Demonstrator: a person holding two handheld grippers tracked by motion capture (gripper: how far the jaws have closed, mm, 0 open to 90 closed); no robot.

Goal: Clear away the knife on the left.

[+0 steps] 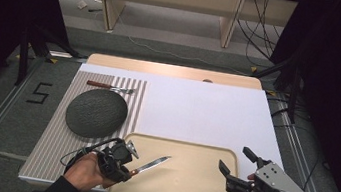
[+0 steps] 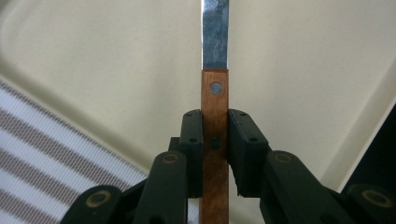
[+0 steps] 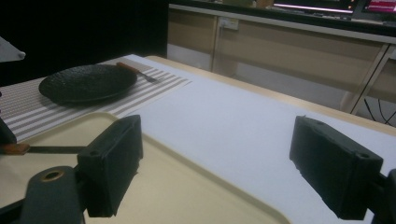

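A knife with a brown wooden handle and steel blade is clamped in my left gripper over the left edge of the cream tray. Both pads press the handle from either side, with the blade pointing out over the tray. My right gripper hovers at the tray's right side, its jaws wide apart with nothing between them; the same gripper looks across the tray. A dark round plate lies on the striped placemat, with a fork behind it.
A white sheet covers the table's middle and right. The plate and fork sit far left in the right gripper view. Wooden furniture legs and cables lie on the floor beyond the table.
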